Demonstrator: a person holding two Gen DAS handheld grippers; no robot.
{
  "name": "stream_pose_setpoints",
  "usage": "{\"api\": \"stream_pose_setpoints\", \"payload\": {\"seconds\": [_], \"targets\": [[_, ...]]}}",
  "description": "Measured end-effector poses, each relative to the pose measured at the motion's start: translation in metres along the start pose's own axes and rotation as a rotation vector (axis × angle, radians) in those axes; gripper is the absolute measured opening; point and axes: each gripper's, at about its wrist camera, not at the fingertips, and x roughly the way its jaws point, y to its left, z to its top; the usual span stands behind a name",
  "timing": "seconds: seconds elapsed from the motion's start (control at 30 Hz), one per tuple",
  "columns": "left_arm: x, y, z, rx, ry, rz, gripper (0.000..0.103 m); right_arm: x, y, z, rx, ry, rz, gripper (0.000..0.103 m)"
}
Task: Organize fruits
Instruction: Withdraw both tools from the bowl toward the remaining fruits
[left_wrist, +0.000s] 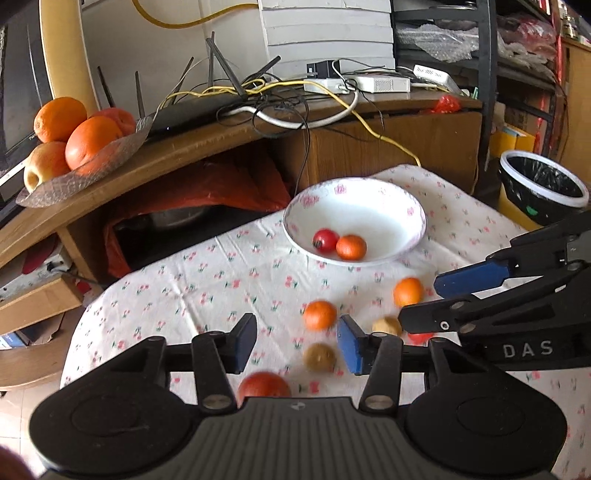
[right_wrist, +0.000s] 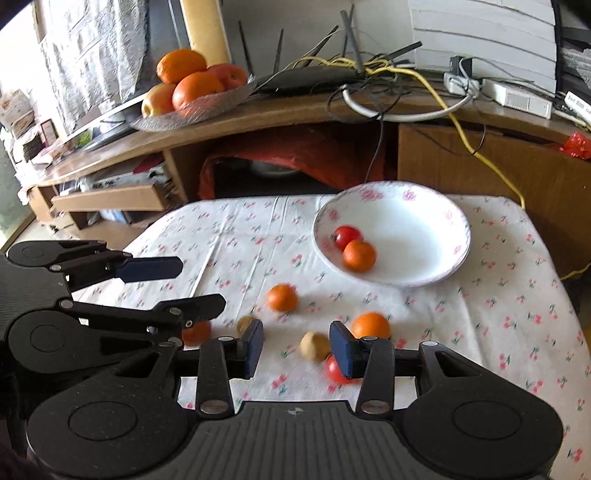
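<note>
**Status: Both grippers released above loose fruit; two pieces in bowl**

**Grippers.** The left gripper (left_wrist: 297, 341) occupies the lower centre of the left wrist view. Its jaws stand spread apart and grasp nothing. The right gripper (right_wrist: 296, 347) occupies the lower centre of the right wrist view. Its jaws also stand spread and empty. Each gripper appears in the other's view: the right one at the right edge, the left one at the left edge.

**Bowl.** The white floral bowl (left_wrist: 413, 210) sits on the flower-print tablecloth (left_wrist: 207, 280), right of centre in the frame. It contains a red tomato (left_wrist: 325, 240) and a small orange (left_wrist: 351, 246), touching each other near the bowl's lower left wall.

**Loose fruit.** Below the bowl, on the cloth, lie:
- a left orange (left_wrist: 319, 314), just above the gap between the left gripper's pads;
- a right orange (left_wrist: 407, 291), near the right gripper's fingers;
- two brown round fruits (left_wrist: 319, 356), one between the left gripper's pads and one beside its right pad;
- a red fruit (left_wrist: 264, 386), partly hidden by the left gripper's body at lower centre.

**Background.** A glass dish (left_wrist: 74, 181) of large oranges and apples stands on the wooden shelf (left_wrist: 155, 162) at upper left.
</note>
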Motion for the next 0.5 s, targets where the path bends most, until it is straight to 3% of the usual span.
{"api": "stream_pose_setpoints", "payload": {"seconds": [0.5], "targets": [[0.009, 0.020, -0.041, -0.052, 0.084, -0.014, 0.056, 0.015, -0.001, -0.029, -0.004, 0.097, -0.019, 0.039]]}}
